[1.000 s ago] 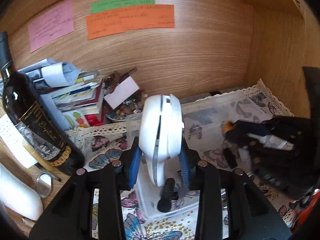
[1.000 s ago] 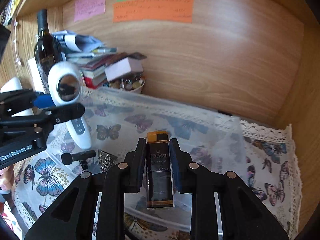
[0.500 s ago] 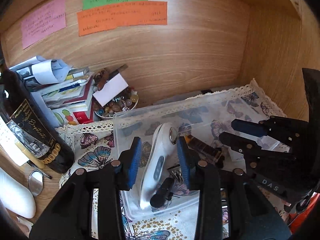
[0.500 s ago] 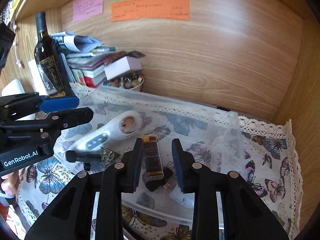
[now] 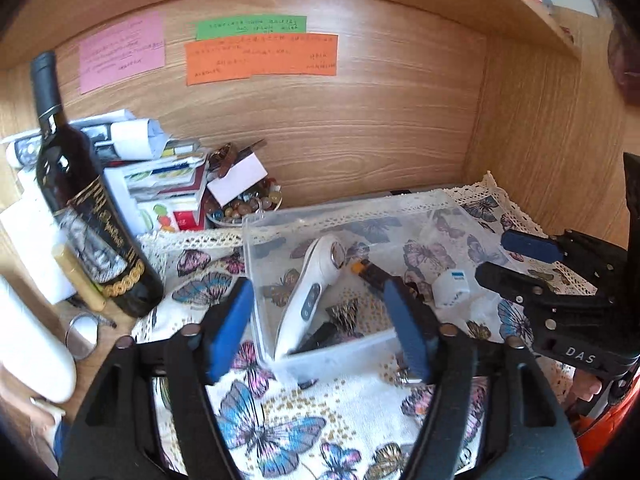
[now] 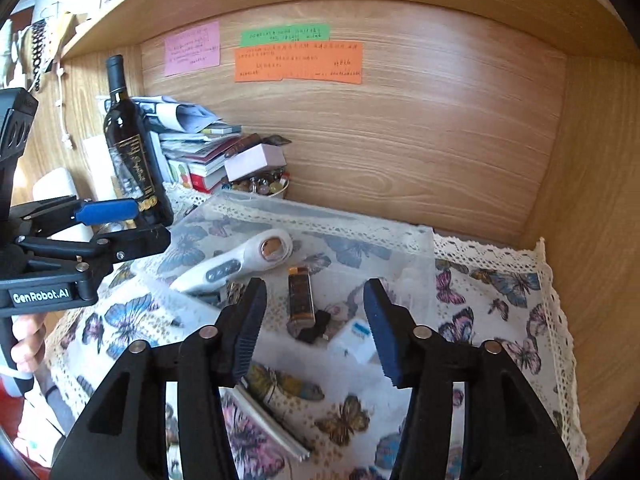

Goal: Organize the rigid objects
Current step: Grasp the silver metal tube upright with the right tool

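a: what is in the clear plastic box (image 5: pixel 256 280)?

b: a smooth white gadget (image 5: pixel 310 292) with a curved handle, grey buttons and a round shiny end. it lies slanted by the box's left wall. right beside it is a flat dark little bottle (image 6: pixel 300 294) with a gold cap. a small white box (image 6: pixel 356 338) with a blue mark and a small black thing lie nearer, to the right.

a: what is under the box?

b: a soft cloth (image 5: pixel 272 432) with butterflies and a lace edge. it covers a wooden shelf nook. pink, green and orange paper notes (image 6: pixel 298 60) stick on the far wooden wall.

a: and on the left?

b: a tall dark glass wine bottle (image 5: pixel 88 216), a messy pile of papers (image 6: pixel 192 136) and a bowl of shiny beads (image 5: pixel 244 206).

a: what are the claws doing?

b: the left claw (image 5: pixel 320 328) is opening its blue pads. it grips nothing. the white gadget lies just past it, down in the box. the right claw (image 6: pixel 314 326) is opening too, and it pinches nothing. the dark bottle lies loose, just beyond its pads.
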Tool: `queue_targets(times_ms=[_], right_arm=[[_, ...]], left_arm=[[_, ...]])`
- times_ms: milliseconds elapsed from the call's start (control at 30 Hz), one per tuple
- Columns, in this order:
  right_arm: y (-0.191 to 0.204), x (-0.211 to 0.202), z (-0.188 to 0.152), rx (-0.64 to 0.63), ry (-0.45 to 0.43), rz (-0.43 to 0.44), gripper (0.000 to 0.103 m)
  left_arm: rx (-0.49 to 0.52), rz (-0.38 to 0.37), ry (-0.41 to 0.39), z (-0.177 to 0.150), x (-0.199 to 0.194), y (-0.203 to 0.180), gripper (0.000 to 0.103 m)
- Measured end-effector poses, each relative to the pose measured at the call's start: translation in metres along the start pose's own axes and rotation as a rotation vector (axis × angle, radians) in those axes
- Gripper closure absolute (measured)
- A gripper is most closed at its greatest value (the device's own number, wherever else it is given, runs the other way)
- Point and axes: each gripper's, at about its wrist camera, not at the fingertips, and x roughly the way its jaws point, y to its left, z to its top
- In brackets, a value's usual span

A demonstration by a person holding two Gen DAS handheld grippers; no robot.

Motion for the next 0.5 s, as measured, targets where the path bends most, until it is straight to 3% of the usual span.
queue_targets(times_ms=[200,500], right_arm=[[0.006,0.004,-0.025,0.008,0.07,0.035,0.051],[0.024,0.047,-0.061,-0.041,0.255,0.087,0.051]], left_arm=[[-0.027,-0.009,0.036,-0.025,-0.005,-0.003,0.022],[-0.066,-0.037,0.141,-0.064,0.003,-0.001,0.021]])
